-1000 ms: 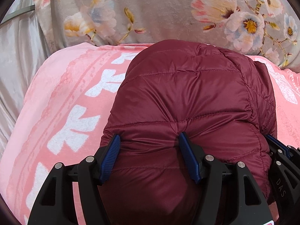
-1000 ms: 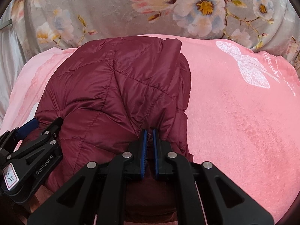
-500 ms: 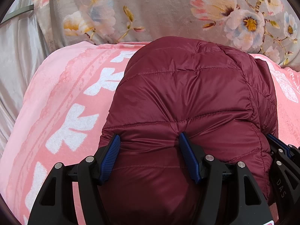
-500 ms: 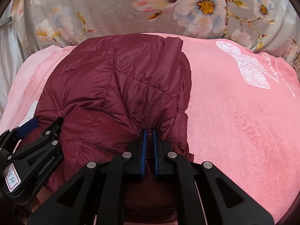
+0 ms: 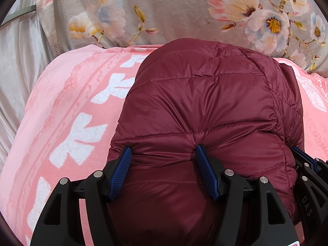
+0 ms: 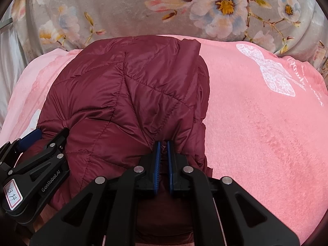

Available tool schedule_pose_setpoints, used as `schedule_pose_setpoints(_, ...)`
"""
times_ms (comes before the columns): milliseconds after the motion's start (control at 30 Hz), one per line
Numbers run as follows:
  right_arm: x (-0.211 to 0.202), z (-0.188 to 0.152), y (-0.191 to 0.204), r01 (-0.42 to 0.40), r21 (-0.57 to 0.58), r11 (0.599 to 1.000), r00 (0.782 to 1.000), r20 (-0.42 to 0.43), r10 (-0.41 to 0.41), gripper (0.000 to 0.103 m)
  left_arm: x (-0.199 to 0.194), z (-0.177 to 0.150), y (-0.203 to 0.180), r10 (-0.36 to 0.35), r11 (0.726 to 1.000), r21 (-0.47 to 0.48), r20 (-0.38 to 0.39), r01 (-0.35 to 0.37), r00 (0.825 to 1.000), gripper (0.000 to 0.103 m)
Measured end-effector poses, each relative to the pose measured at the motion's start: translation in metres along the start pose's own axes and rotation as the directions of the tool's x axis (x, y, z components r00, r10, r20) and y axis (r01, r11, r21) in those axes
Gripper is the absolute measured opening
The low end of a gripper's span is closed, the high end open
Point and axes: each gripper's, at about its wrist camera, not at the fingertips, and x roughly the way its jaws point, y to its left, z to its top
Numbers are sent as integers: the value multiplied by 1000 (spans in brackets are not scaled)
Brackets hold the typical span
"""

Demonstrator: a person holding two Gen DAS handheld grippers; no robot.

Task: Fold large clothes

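A maroon quilted puffer jacket (image 5: 205, 102) lies bunched and folded on a pink blanket (image 5: 67, 127); it also shows in the right wrist view (image 6: 127, 102). My left gripper (image 5: 163, 153) has its jaws wide apart with a thick bulge of the jacket's near edge between them. My right gripper (image 6: 162, 145) is shut on the jacket's near edge, close to its right side. The left gripper appears at the lower left of the right wrist view (image 6: 34, 143); the right gripper's body (image 5: 307, 168) shows at the right edge of the left wrist view.
The pink blanket with white bow prints (image 6: 274, 78) covers the surface to the right of the jacket (image 6: 266, 143). A grey floral fabric (image 5: 164, 10) rises behind. Pale satin cloth (image 5: 16, 65) hangs at the far left.
Both grippers have moved slightly forward with the jacket's near edge, which now reaches a little farther toward the floral fabric. Jaw positions are unchanged.
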Motion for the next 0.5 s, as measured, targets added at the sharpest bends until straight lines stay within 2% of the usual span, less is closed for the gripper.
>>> schedule_pose_setpoints(500, 0, 1, 2, 18, -9, 1000, 1000, 3, -18, 5, 2, -1, 0, 2, 1000, 2, 10, -2, 1000, 62)
